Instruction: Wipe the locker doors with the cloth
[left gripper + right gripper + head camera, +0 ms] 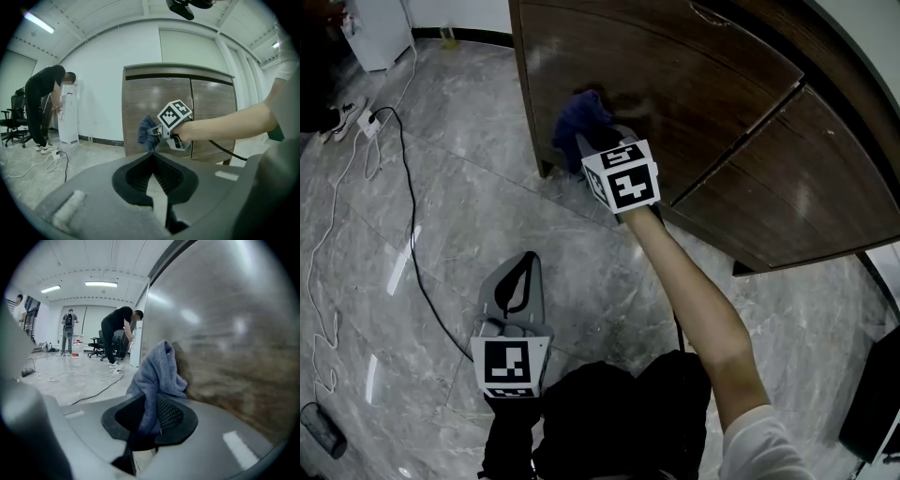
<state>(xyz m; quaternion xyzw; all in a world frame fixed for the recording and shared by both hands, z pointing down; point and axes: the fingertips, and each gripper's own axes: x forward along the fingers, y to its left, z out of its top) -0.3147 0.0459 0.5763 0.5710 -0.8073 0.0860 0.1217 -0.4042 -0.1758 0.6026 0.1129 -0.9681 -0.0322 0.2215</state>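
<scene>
Gripping the blue cloth (157,376) in its closed jaws, the right gripper (594,142) holds it against the left locker door (675,84), low near its outer edge, while the left gripper (528,262) hangs over the floor (441,262), its jaws together on nothing.

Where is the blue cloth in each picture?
Head view: cloth top centre, on the locker door.
Left gripper view: cloth centre, left of the marker cube.
Right gripper view: cloth centre, between the fingers.
Shared landmark: the brown locker.
</scene>
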